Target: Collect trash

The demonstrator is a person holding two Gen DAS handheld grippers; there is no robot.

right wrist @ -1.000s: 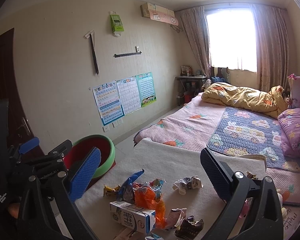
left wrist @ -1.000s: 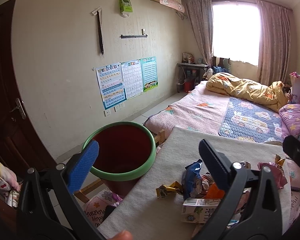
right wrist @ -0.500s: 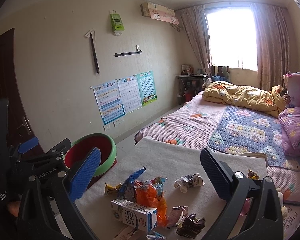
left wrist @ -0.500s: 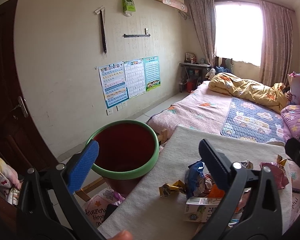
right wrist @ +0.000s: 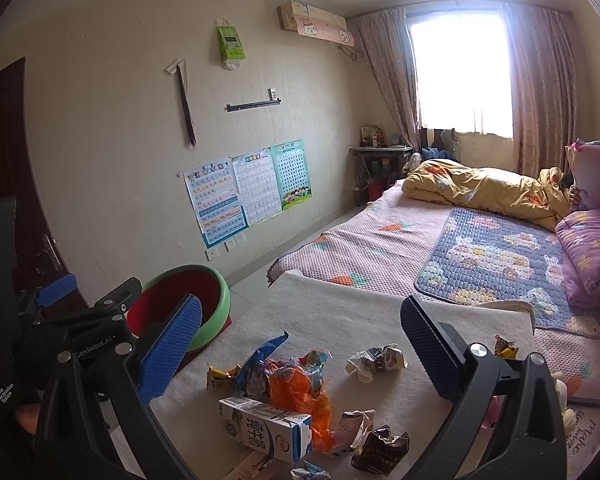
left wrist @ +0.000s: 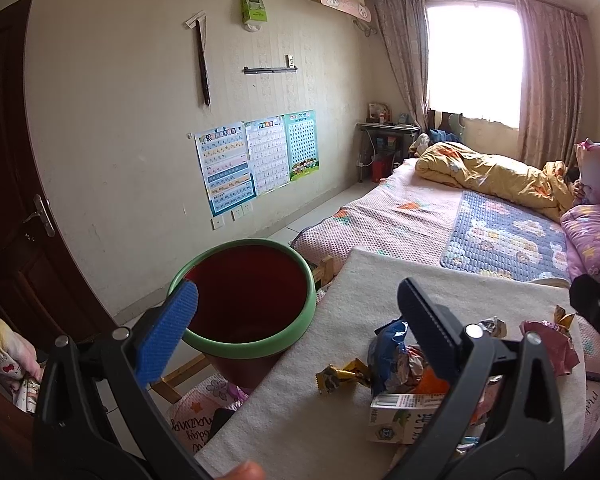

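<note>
Left claw (left wrist: 296, 320) spread wide by bin (left wrist: 244, 300), right claw (right wrist: 300, 344) spread above wrappers (right wrist: 288, 380)

**Two wrist views over one cloth, both facing the window wall**

The left wrist camera looks forward between its fingers from low over the cream mat (left wrist: 340, 408), close to the red bin (left wrist: 244, 308) at its left edge. The right wrist camera sits further right and back (the left gripper (right wrist: 80, 320) shows at its left). Both share the trash pile (right wrist: 284, 384), bin, bed (right wrist: 440, 240), posters and window.
</note>
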